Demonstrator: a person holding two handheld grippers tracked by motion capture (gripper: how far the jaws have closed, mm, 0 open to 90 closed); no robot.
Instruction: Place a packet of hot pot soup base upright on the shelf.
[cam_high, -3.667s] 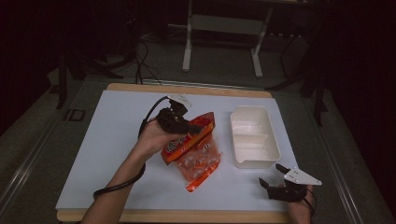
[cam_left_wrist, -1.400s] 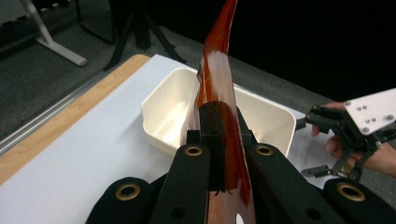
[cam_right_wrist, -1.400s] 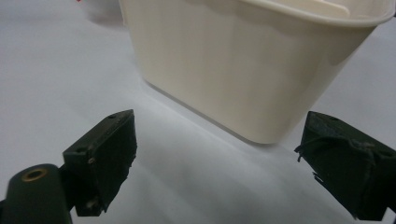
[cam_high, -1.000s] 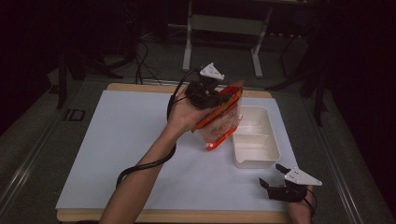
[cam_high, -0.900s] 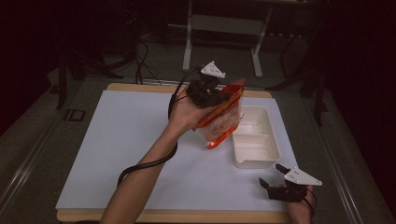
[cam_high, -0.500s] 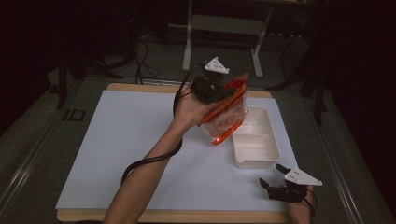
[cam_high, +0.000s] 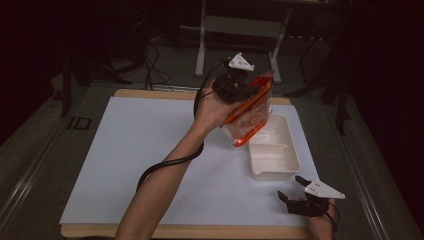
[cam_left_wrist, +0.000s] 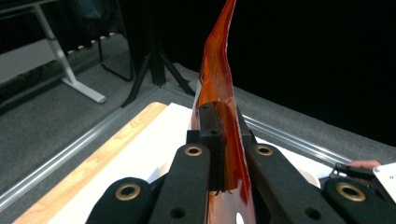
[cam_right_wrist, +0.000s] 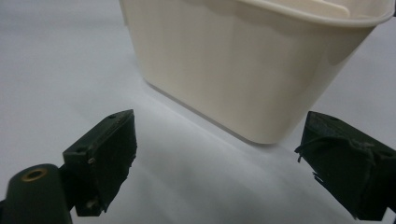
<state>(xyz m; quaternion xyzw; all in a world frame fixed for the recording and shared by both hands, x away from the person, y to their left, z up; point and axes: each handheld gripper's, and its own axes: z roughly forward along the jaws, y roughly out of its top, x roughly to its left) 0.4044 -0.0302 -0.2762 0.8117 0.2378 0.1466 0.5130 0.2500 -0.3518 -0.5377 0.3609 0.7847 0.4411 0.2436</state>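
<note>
Bag, soft, light and slippery, is pinched at its top edge by left gripper, hung tilted over tray. Right gripper is parked, jaws spread.

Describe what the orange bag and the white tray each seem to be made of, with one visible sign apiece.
Orange bag: probably thin plastic film, glossy; it bends and creases where the left gripper pinches it, and part looks see-through.
White tray: likely moulded plastic, smooth with a faint sheen; its thin, rounded walls hold their shape.
</note>
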